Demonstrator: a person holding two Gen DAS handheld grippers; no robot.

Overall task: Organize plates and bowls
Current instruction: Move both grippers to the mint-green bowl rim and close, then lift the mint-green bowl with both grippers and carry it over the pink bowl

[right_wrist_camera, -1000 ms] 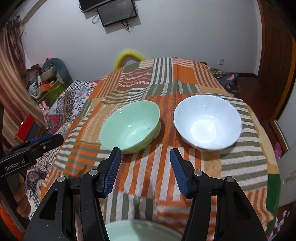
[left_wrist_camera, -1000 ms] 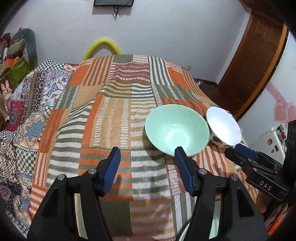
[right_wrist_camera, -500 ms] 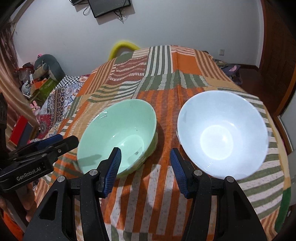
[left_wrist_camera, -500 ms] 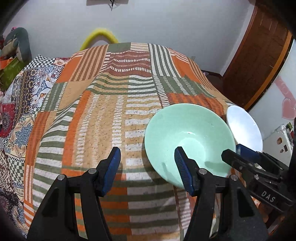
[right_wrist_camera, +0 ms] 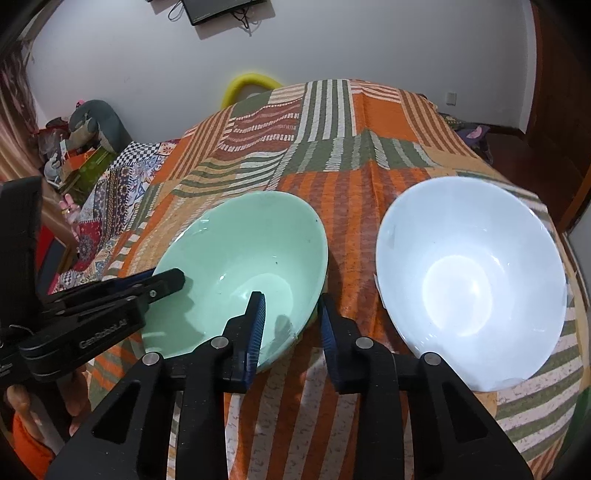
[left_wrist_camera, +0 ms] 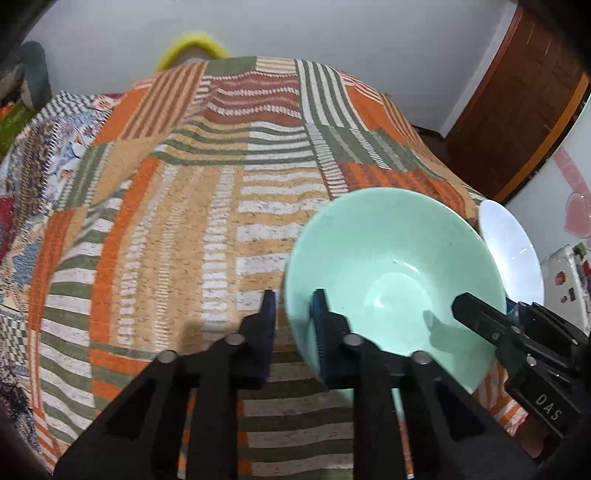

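Note:
A mint green bowl (left_wrist_camera: 399, 280) (right_wrist_camera: 243, 266) sits on the striped patchwork cloth (left_wrist_camera: 192, 206). A white bowl (right_wrist_camera: 472, 280) (left_wrist_camera: 511, 254) stands just to its right. My left gripper (left_wrist_camera: 293, 306) straddles the green bowl's left rim, one finger inside and one outside, jaws narrowed around it. My right gripper (right_wrist_camera: 291, 306) straddles the bowl's near right rim the same way. Each gripper shows in the other's view, the left (right_wrist_camera: 110, 306) and the right (left_wrist_camera: 517, 343). Firm contact on the rim is not clear.
The cloth (right_wrist_camera: 351, 155) drops off at the right near a wooden door (left_wrist_camera: 517, 103). A yellow hoop (right_wrist_camera: 249, 86) stands at the far end. Cluttered toys and boxes (right_wrist_camera: 74, 147) lie to the left. A screen (right_wrist_camera: 221, 9) hangs on the wall.
Both grippers moved forward and down onto the green bowl. Their jaws narrowed from wide open to straddle its rim on opposite sides.

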